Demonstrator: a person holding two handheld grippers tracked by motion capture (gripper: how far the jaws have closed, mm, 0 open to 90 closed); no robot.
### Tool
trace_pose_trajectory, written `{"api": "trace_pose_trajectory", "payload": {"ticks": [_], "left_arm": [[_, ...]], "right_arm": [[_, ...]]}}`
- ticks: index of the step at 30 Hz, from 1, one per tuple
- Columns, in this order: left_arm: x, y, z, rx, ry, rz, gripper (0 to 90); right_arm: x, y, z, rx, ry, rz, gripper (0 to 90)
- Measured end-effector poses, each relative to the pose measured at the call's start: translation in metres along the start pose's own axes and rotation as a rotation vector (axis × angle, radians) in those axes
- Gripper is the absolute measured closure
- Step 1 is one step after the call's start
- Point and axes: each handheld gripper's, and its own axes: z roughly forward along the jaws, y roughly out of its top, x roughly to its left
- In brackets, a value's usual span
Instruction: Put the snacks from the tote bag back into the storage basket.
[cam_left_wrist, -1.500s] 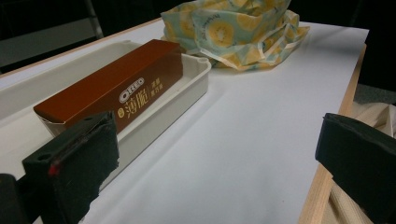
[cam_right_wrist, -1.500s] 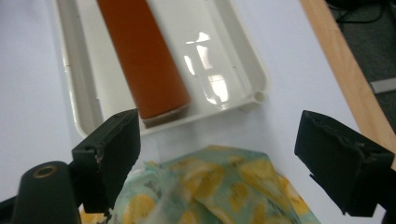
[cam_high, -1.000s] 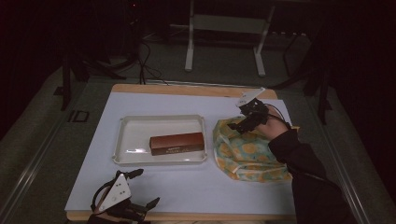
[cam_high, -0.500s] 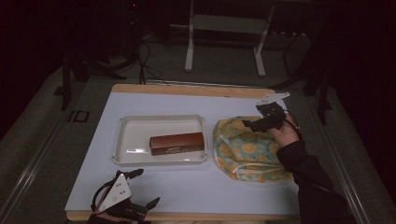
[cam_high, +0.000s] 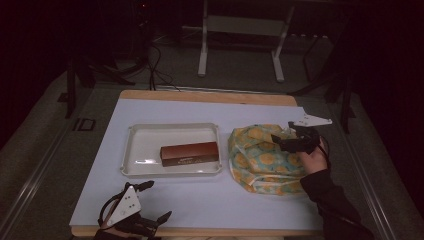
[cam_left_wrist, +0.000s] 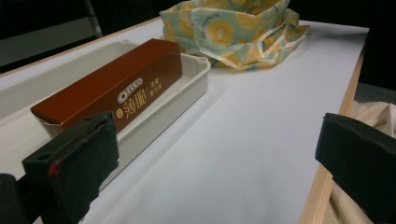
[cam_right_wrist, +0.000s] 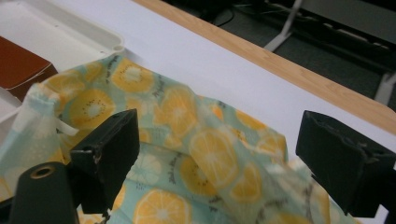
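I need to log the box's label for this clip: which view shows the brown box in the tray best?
The left gripper view: the brown box lies close, its white label print readable. The high view shows the whole box inside the white tray, print illegible. The right gripper view catches one corner.

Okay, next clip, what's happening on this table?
A person works at a white-topped table with a gripper in each hand. The right gripper hovers open over a crumpled lemon-print fabric bag, with bunched cloth between its jaws but not clamped. The left gripper sits open near the table's front edge, holding nothing. A brown Oreo box lies in a white tray beside the bag.
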Motion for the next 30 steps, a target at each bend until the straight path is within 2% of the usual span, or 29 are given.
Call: {"api": "trace_pose_trajectory", "payload": {"ticks": [3, 8, 12, 14, 17, 19, 20, 24, 30], "left_arm": [[0.0, 0.0, 0.0, 0.0, -0.002, 0.0, 0.0], [0.0, 0.0, 0.001, 0.001, -0.001, 0.001, 0.0], [0.0, 0.0, 0.001, 0.001, -0.002, -0.001, 0.0], [0.0, 0.0, 0.001, 0.001, -0.002, 0.001, 0.0], [0.0, 0.0, 0.001, 0.0, -0.003, 0.002, 0.0], [0.0, 0.0, 0.001, 0.001, -0.002, 0.003, 0.0], [0.0, 0.0, 0.001, 0.0, -0.003, 0.003, 0.0], [0.0, 0.0, 0.001, 0.001, -0.004, 0.001, 0.0], [0.0, 0.0, 0.001, 0.004, -0.005, 0.001, 0.0]], "right_arm": [[0.003, -0.011, -0.006, -0.023, -0.026, 0.015, 13.4], [0.008, -0.026, -0.016, -0.039, -0.033, 0.042, 14.1], [0.014, -0.031, -0.025, -0.056, -0.046, 0.029, 14.2], [0.016, -0.034, -0.033, -0.079, -0.039, 0.053, 14.1], [0.019, -0.039, -0.039, -0.106, -0.051, 0.059, 13.9], [0.022, -0.044, -0.044, -0.123, -0.067, 0.055, 13.9], [0.025, -0.049, -0.048, -0.136, -0.088, 0.038, 13.9], [0.028, -0.056, -0.052, -0.128, -0.074, 0.047, 13.9], [0.035, -0.071, -0.059, -0.155, -0.139, 0.03, 13.9]]}}
